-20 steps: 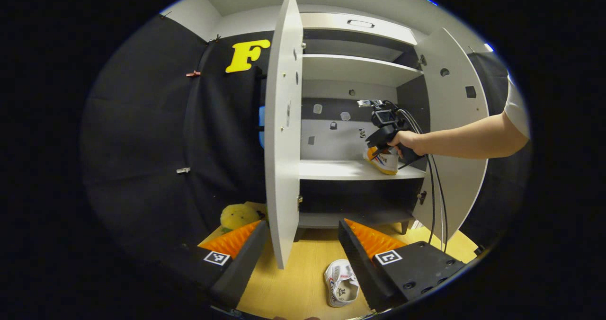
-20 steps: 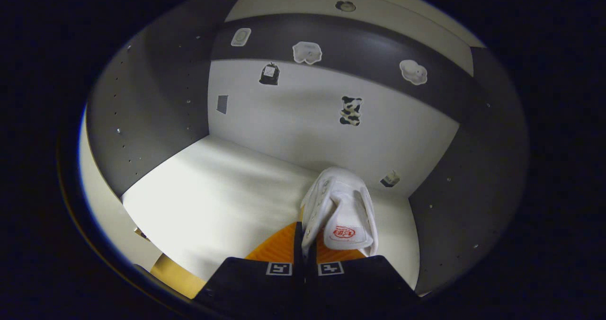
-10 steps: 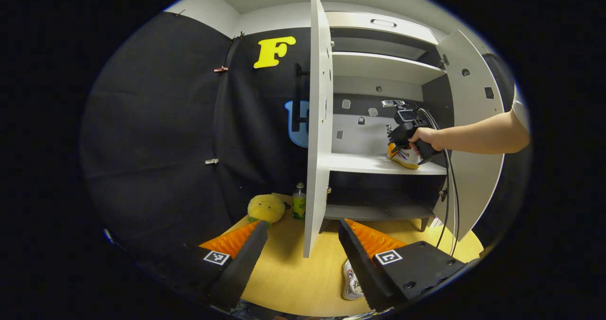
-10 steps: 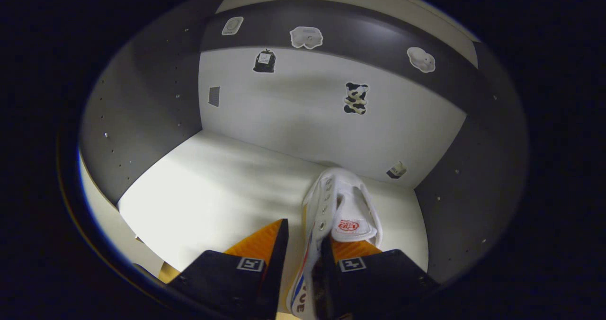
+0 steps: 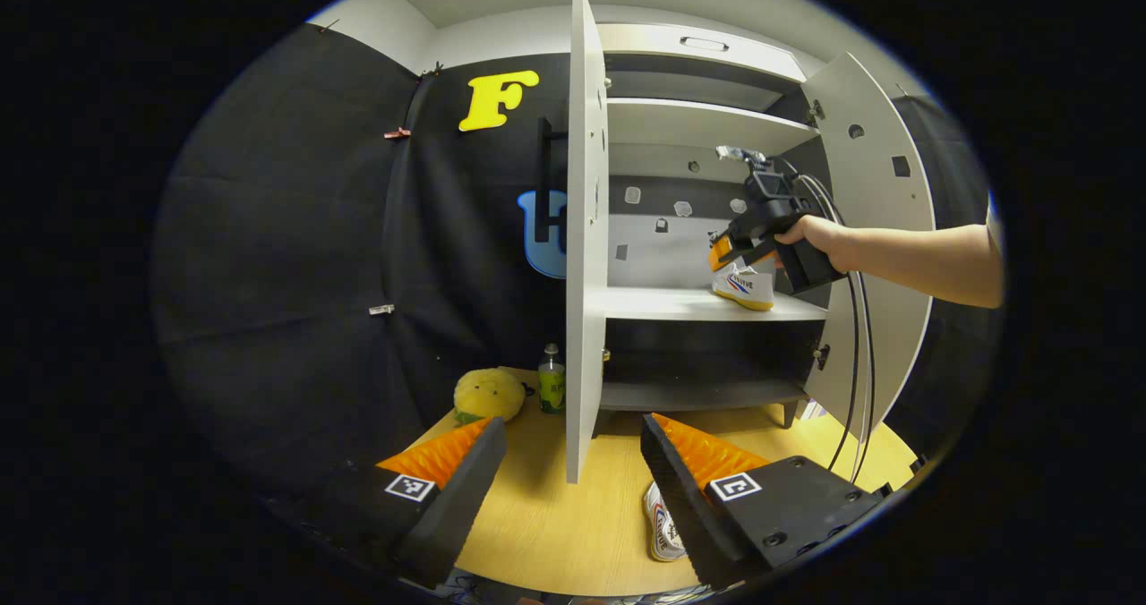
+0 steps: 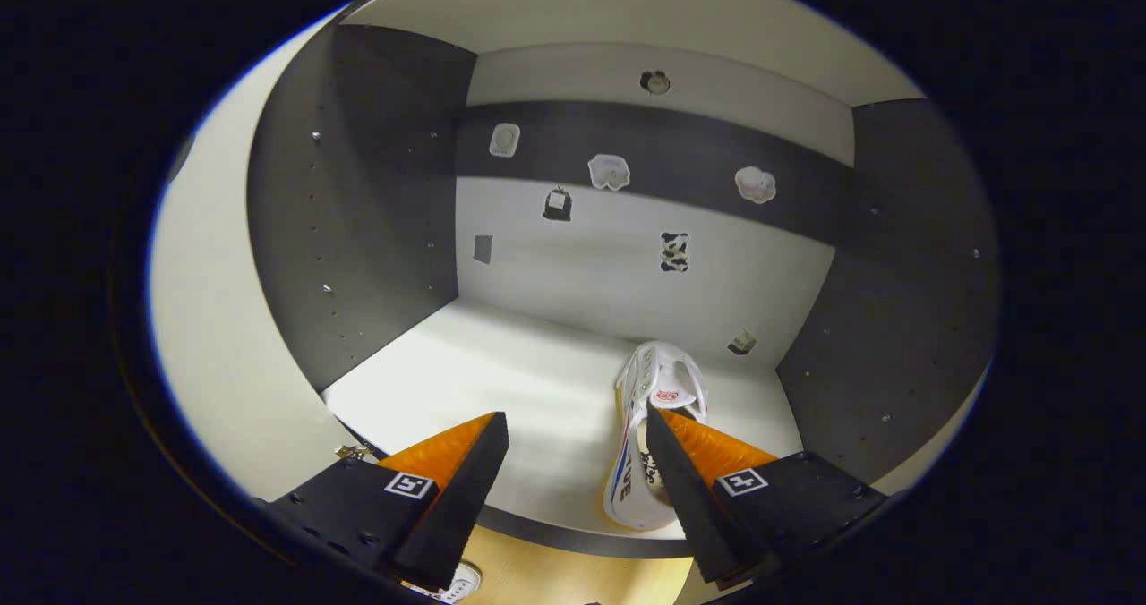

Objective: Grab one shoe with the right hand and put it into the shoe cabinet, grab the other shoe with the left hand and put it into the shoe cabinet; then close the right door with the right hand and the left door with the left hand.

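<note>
Right gripper (image 6: pixel 573 462): we see its jaws standing wide apart and holding nothing, at the front edge of the middle shelf (image 6: pixel 501 381); in the left gripper view it hangs just above the shelved shoe, gripped by a hand (image 5: pixel 810 234).

Shelved shoe (image 6: pixel 649 444): white, with an orange sole; it rests on the middle shelf toward the right wall of the shoe cabinet (image 5: pixel 707 140), free of both jaws. Its long axis runs front to back, the open top toward the right gripper's camera.

Left gripper (image 5: pixel 573 471): we see its jaws apart and empty, low over the wooden floor (image 5: pixel 555 524) in front of the cabinet.

Second shoe (image 5: pixel 662 529): it lies on the floor just past the inner side of the left gripper's right-hand finger, partly hidden by it. We cannot tell its exact heading, though it seems to run roughly along the gripper's line of sight.

Deciding relation: we judge the left gripper by far the nearer to the floor shoe, which lies below and slightly right of the gap between its jaws; a short drop and a small shift that way would bracket it.

Doors: the left door (image 5: pixel 582 229) and the right door (image 5: pixel 873 229) both stand open, the left one edge-on just above the left gripper.

Stage: we judge the first shoe placed and the second not yet grasped.

Bystanders: a yellow plush toy (image 5: pixel 488 395) and a small green bottle (image 5: pixel 551 386) stand on the floor left of the cabinet.
</note>
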The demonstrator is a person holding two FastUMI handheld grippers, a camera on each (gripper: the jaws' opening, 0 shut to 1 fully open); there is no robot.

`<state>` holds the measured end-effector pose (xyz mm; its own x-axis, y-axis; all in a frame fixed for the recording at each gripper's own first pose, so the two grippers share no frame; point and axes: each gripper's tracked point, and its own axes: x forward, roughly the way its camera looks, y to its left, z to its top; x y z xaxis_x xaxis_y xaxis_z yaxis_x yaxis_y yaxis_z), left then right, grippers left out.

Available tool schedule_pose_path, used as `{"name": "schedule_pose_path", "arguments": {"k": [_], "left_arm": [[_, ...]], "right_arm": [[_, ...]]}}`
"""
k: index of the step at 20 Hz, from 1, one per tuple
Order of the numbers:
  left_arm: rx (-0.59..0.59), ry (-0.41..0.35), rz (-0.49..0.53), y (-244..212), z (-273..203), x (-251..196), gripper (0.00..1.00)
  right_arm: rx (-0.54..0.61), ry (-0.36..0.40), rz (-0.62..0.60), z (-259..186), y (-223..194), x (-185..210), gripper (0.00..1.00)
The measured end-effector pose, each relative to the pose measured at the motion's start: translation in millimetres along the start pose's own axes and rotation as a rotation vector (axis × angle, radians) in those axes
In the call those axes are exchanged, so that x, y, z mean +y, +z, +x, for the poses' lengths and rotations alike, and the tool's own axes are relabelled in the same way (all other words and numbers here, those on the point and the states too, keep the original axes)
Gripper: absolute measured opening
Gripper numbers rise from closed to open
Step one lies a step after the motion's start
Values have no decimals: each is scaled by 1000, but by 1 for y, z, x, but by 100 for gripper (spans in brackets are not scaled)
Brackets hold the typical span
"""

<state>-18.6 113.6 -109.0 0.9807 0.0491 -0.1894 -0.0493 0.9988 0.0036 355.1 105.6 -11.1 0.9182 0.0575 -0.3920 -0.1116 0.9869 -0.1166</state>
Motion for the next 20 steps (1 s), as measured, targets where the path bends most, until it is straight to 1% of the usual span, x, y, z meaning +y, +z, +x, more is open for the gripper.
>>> {"name": "schedule_pose_path", "arguments": {"k": [3, 6, 9, 11, 16, 20], "left_arm": [[0, -62, 20, -4, 3, 0, 95], [14, -125, 33, -17, 13, -2, 95], [45, -194, 45, -39, 26, -10, 95], [81, -261, 48, -61, 33, -23, 95], [224, -384, 29, -125, 46, -60, 96], [297, -427, 83, -173, 67, -86, 96]], "right_arm": [[-82, 13, 30, -47, 3, 13, 98], [-157, -19, 31, -94, -9, 17, 98], [-193, -72, 47, -135, -39, 15, 98], [-197, -99, 67, -158, -65, 13, 98], [-132, -161, 128, -203, -147, 3, 98], [0, -199, 204, -236, -225, -8, 99]]}}
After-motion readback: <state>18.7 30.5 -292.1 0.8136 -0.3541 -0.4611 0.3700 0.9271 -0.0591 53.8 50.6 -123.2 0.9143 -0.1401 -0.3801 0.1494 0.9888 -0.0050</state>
